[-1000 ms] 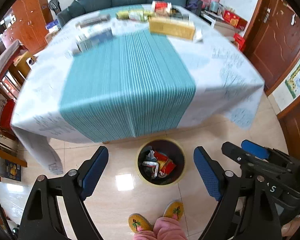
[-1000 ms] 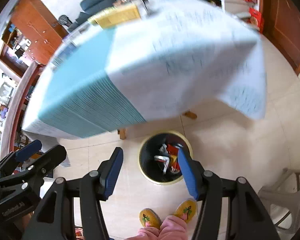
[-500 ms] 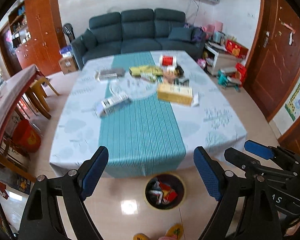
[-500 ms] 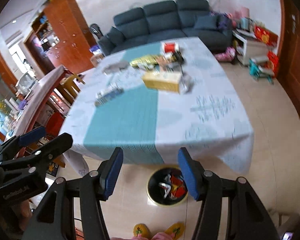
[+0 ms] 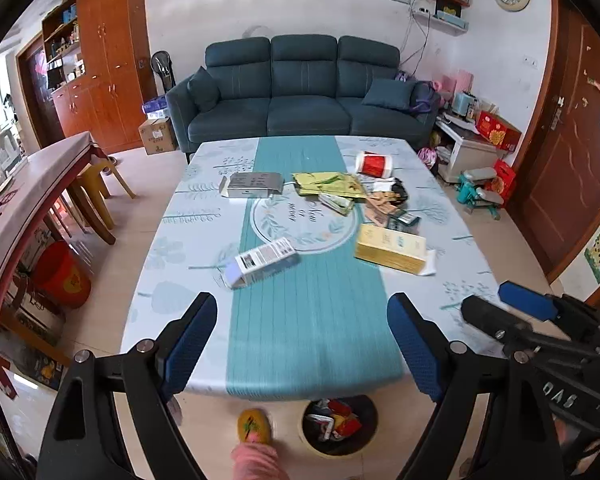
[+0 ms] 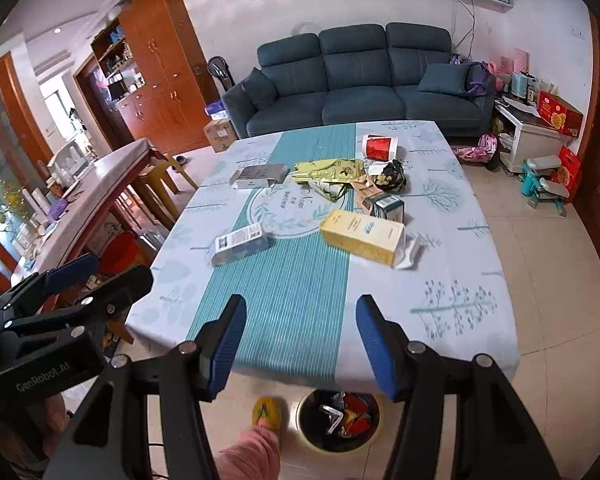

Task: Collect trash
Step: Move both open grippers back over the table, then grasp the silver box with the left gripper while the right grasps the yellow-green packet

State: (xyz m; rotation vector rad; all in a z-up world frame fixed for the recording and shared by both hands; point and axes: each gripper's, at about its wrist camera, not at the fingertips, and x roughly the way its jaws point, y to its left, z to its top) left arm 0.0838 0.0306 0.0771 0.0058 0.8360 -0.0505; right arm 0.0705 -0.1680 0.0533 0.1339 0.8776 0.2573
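Here both tools empty: left tool point(image 5: 300, 344) wide, right tool point(image 6: 300, 344) half-open, above tabletop point(image 5: 172, 280) near edge; bin point(image 5: 312, 444) below edge, boxes point(image 5: 390, 248) beyond.

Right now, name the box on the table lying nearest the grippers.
The white and lilac box, lying aslant on the runner's left edge. The yellow box is a little farther, and the grey box sits well beyond.

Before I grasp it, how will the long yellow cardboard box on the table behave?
The long yellow cardboard box looks stiff, so it should keep its shape. Probably light for its size. Lying flat, it should slide on the tablecloth, not roll. Its open end flap may bend.
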